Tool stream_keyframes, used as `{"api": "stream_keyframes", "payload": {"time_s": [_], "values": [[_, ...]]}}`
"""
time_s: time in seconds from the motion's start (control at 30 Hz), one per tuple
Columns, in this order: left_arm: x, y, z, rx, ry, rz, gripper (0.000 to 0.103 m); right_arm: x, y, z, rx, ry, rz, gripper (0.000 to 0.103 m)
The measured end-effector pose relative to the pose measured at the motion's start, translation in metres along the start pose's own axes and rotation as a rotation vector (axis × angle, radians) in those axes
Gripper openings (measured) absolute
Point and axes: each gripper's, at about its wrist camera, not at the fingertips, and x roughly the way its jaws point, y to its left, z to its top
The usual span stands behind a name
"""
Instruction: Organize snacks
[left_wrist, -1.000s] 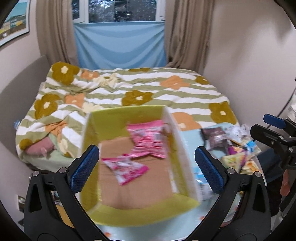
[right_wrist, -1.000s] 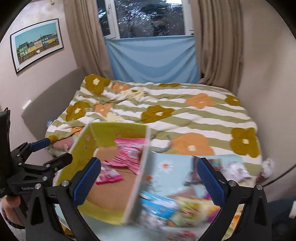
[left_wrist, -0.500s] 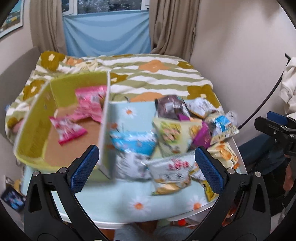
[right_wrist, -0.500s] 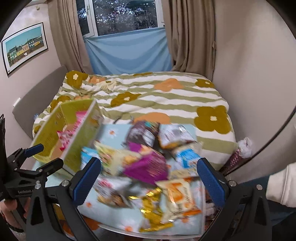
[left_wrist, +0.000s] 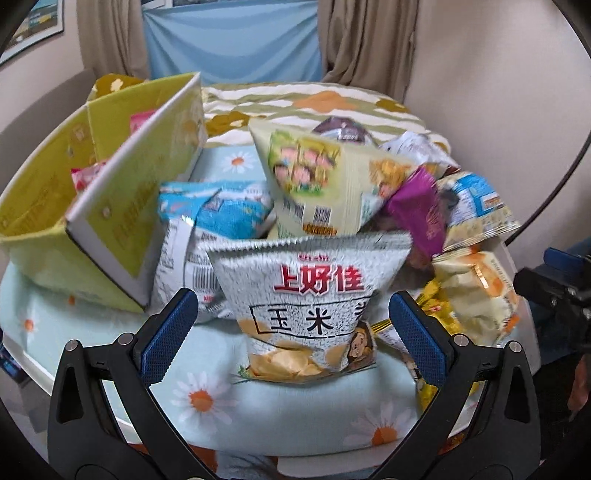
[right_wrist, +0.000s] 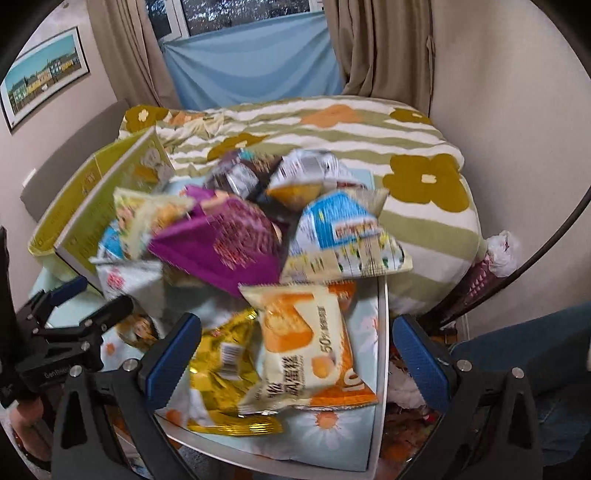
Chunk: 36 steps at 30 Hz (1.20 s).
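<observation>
Jaws wide on both: left hand-held gripper (left_wrist: 291, 332) and right hand-held gripper (right_wrist: 297, 354) hold nothing. Since a sec ago both views swung off the yellow box (left_wrist: 110, 206), now upper left of frame, and closed in on the snack heap. Left now frames the white corn-chip bag (left_wrist: 310, 299), centre; right frames the orange cake pack (right_wrist: 306, 343), lower centre. Tabletop (left_wrist: 280, 417) w/ daisy cloth carries all. Prob next pick starting; pink packs (left_wrist: 86, 175) already in box.

Both wrist views close over snack pile (left_wrist: 314, 229)
</observation>
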Motion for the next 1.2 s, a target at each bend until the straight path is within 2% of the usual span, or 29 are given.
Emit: {"api": "stream_keyframes", "payload": {"time_s": [0.3, 0.43, 0.63, 0.9, 1.13, 1.2], "values": [[0.028, -0.009, -0.008, 0.005, 0.044, 0.042, 0.103, 0.027, -0.005, -0.010, -0.058, 0.038, 0.006, 0.103], [0.040, -0.016, -0.009, 0.032, 0.083, 0.028, 0.084, 0.035, -0.003, -0.012, -0.068, 0.054, 0.020, 0.098], [0.040, -0.014, -0.012, 0.046, 0.083, 0.041, 0.067, 0.048, -0.002, -0.014, -0.071, 0.082, 0.040, 0.090], [0.035, -0.011, -0.016, 0.074, 0.077, 0.050, 0.063, 0.061, -0.003, -0.013, -0.052, 0.106, 0.044, 0.083], [0.025, -0.012, -0.018, 0.084, 0.078, 0.038, 0.062, 0.066, -0.005, -0.015, -0.029, 0.133, 0.041, 0.061], [0.021, -0.011, -0.018, 0.087, 0.073, 0.035, 0.062, 0.064, -0.007, -0.016, -0.026, 0.132, 0.043, 0.060]]}}
